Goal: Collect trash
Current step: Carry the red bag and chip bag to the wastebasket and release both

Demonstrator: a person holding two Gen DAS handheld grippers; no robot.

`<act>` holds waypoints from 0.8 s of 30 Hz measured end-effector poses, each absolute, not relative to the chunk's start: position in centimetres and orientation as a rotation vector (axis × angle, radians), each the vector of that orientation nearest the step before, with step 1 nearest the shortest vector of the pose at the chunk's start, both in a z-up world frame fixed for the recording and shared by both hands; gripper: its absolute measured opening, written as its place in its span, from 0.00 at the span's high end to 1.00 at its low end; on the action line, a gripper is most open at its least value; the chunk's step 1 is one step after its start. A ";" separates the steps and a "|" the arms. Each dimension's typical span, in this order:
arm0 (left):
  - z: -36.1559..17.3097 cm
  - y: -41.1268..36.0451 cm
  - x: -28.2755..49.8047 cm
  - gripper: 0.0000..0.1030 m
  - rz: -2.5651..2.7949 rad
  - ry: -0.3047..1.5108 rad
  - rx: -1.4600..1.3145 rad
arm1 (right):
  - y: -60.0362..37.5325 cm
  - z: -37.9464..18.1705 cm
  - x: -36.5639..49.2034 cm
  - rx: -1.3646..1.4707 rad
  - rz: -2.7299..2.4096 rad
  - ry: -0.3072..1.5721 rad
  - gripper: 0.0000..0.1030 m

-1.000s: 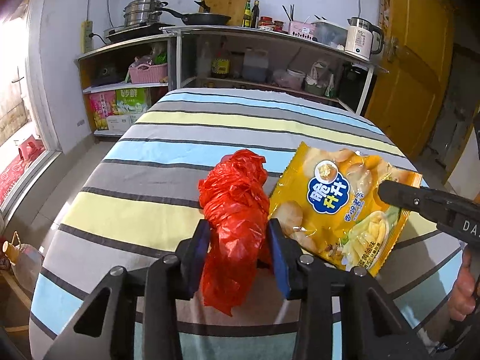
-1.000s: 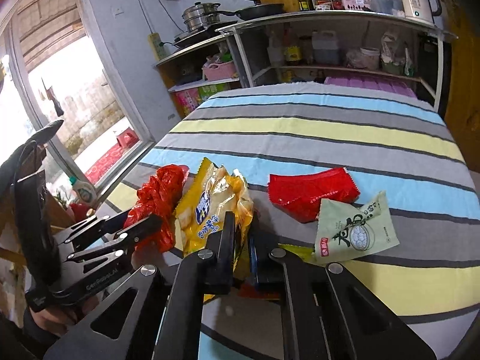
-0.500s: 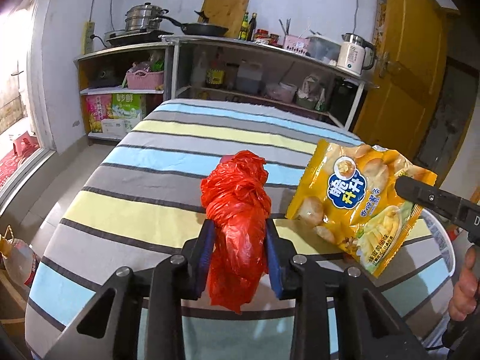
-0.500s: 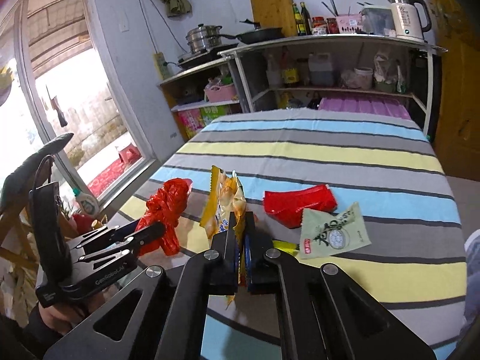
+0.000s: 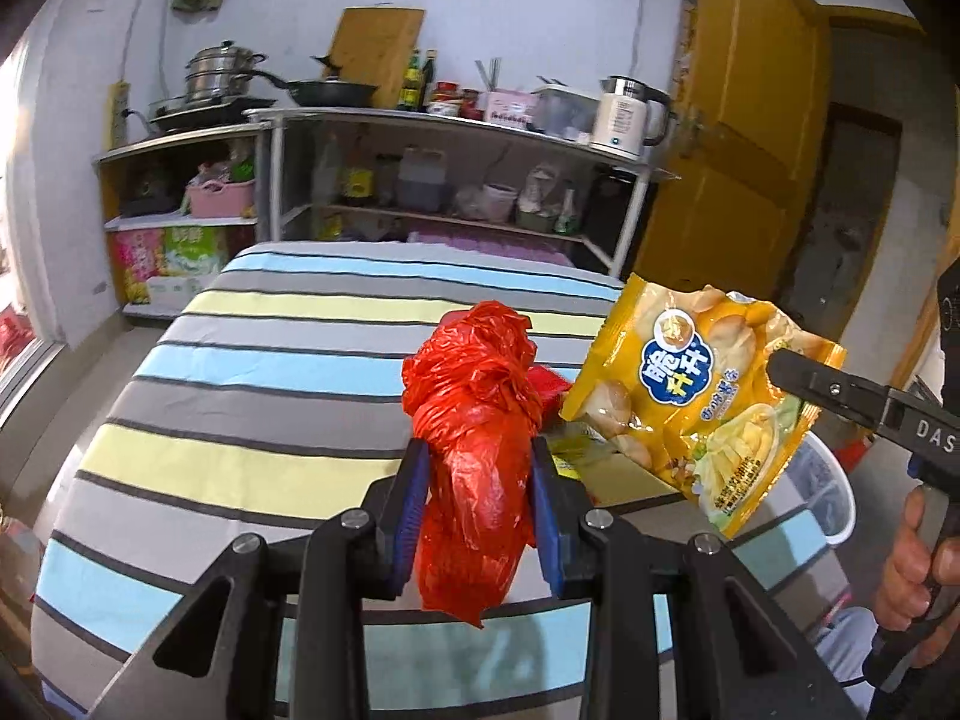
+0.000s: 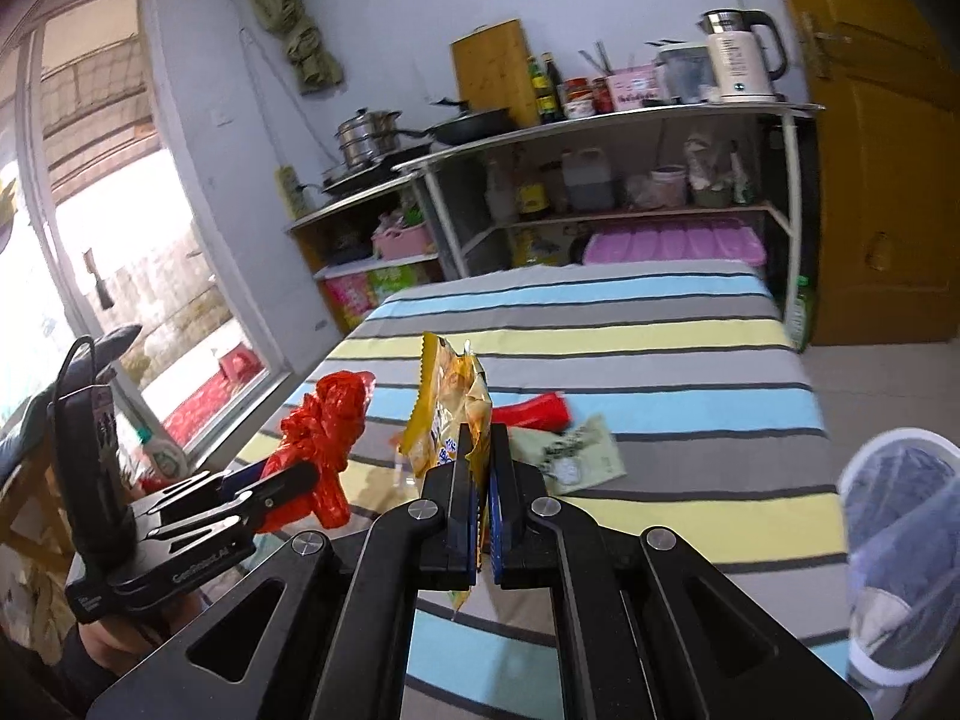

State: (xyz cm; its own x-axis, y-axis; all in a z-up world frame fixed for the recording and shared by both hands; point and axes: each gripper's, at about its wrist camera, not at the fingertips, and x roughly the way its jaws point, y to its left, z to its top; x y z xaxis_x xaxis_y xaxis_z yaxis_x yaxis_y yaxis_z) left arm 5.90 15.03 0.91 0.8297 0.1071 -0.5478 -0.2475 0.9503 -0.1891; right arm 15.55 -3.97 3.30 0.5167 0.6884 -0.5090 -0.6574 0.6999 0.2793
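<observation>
Red plastic bag (image 5: 480, 450) hangs crumpled between the pads of the left gripper (image 5: 480, 492), which squeeze it above the striped table (image 5: 252, 360). Right gripper (image 6: 483, 516), fingers nearly together, pinches the yellow snack packet (image 6: 447, 414) aloft. 2 wrappers, a red wrapper (image 6: 531, 411) and a green wrapper (image 6: 576, 456), lie on the cloth; a white bin (image 6: 900, 540) stands beside the table.
</observation>
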 end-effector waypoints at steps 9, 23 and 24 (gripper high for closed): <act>1.8 9.6 8.8 0.67 0.057 0.571 -0.222 | -10.0 3.6 15.6 0.096 0.692 0.609 0.98; 2.8 0.4 13.9 0.67 -0.155 0.577 -0.163 | -20.3 3.0 16.3 0.168 0.468 0.589 0.98; 2.9 -0.2 14.3 0.67 -0.171 0.576 -0.159 | -21.1 2.9 16.4 0.174 0.449 0.588 0.98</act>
